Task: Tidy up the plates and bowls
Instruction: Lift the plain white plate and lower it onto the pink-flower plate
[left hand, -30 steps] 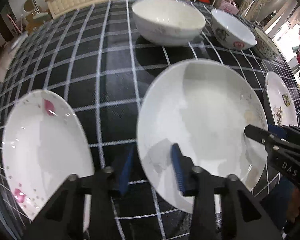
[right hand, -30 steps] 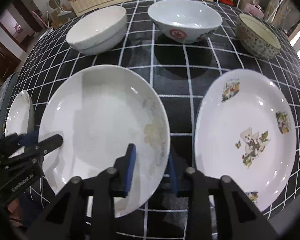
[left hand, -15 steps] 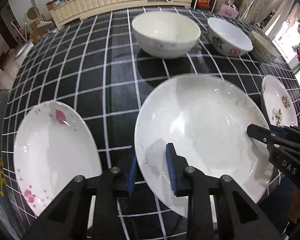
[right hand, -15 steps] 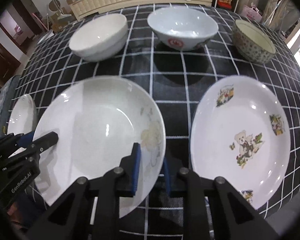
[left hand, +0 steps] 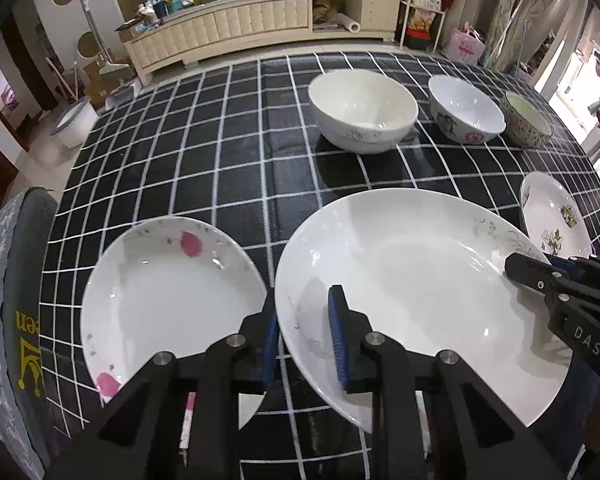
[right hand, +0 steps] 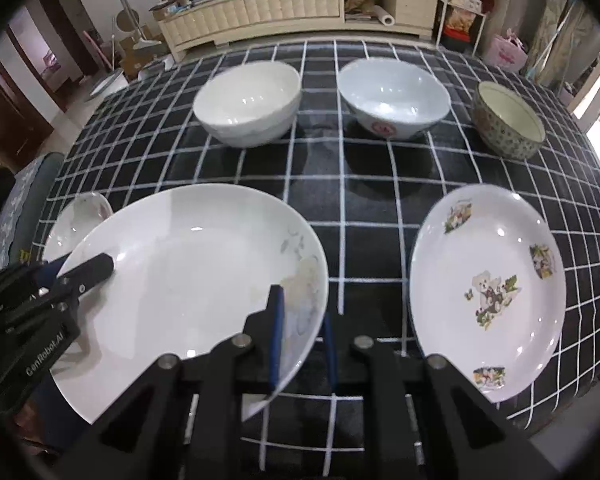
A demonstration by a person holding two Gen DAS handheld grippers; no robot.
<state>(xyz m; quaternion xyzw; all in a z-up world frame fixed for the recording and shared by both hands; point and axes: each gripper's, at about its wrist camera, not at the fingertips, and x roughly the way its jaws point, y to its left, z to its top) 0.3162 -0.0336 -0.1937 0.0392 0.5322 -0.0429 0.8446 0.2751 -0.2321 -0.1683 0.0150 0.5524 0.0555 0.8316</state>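
A large white plate (left hand: 420, 276) (right hand: 188, 280) is held up above the checked tablecloth by both grippers. My left gripper (left hand: 304, 332) is shut on its left rim. My right gripper (right hand: 302, 332) is shut on its right rim; it also shows in the left wrist view (left hand: 540, 270). A small plate with pink flowers (left hand: 160, 292) lies at the left. A bear-print plate (right hand: 488, 280) lies at the right. Three bowls stand behind: a white bowl (right hand: 248, 108), a white bowl with a red mark (right hand: 392, 100), and a patterned bowl (right hand: 508, 124).
The black checked tablecloth (left hand: 220, 160) covers the table. A grey chair back (left hand: 8, 300) stands at the table's left edge. A long cream cabinet (left hand: 260, 28) stands on the floor beyond the far edge.
Both grippers have closed onto the large plate's rims and lifted it off the cloth. Both cameras have risen and pulled back, so more of the room shows.
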